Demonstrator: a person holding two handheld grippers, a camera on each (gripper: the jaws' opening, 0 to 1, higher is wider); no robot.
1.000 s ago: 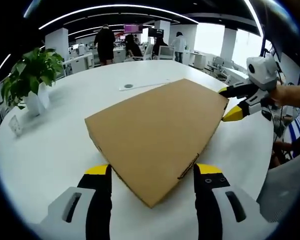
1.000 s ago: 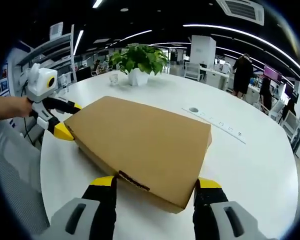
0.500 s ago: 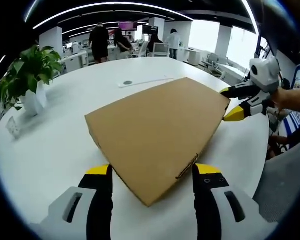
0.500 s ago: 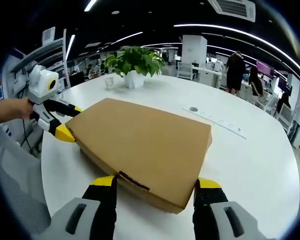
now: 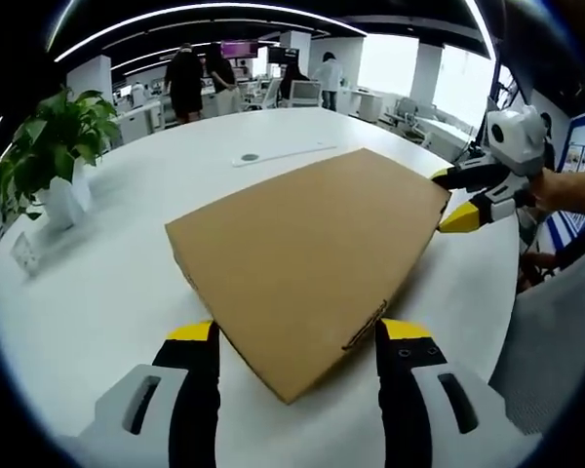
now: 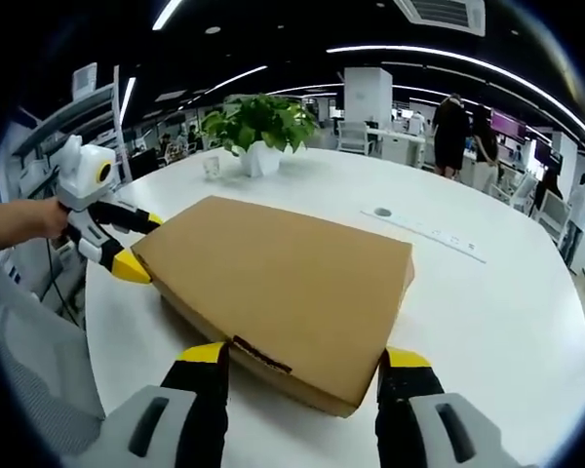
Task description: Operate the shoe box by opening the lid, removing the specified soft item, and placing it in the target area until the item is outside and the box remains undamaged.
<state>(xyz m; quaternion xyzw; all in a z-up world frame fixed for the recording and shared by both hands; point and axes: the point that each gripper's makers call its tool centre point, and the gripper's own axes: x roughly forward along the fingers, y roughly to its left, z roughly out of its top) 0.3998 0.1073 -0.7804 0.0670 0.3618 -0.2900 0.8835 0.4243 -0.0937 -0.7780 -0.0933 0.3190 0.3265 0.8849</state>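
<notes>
A closed brown cardboard shoe box (image 5: 307,249) lies flat on the round white table (image 5: 107,283); its lid is down. In the left gripper view my left gripper (image 5: 297,336) is open, its yellow-tipped jaws straddling the box's near corner. My right gripper (image 5: 447,198) comes in from the right, open around the box's far right corner. In the right gripper view the same box (image 6: 283,283) sits between the open jaws of my right gripper (image 6: 302,359), and the left gripper (image 6: 129,244) stands open at the box's left corner. Whatever the box contains is hidden.
A potted green plant (image 5: 54,146) in a white pot stands on the table's far edge, with a small glass (image 5: 24,251) beside it. A flat white strip with a round cap (image 5: 273,156) lies beyond the box. People stand among desks in the background (image 5: 185,83).
The box and both grippers keep their places relative to each other. Only the views have shifted slightly, and the people in the background have moved a little.
</notes>
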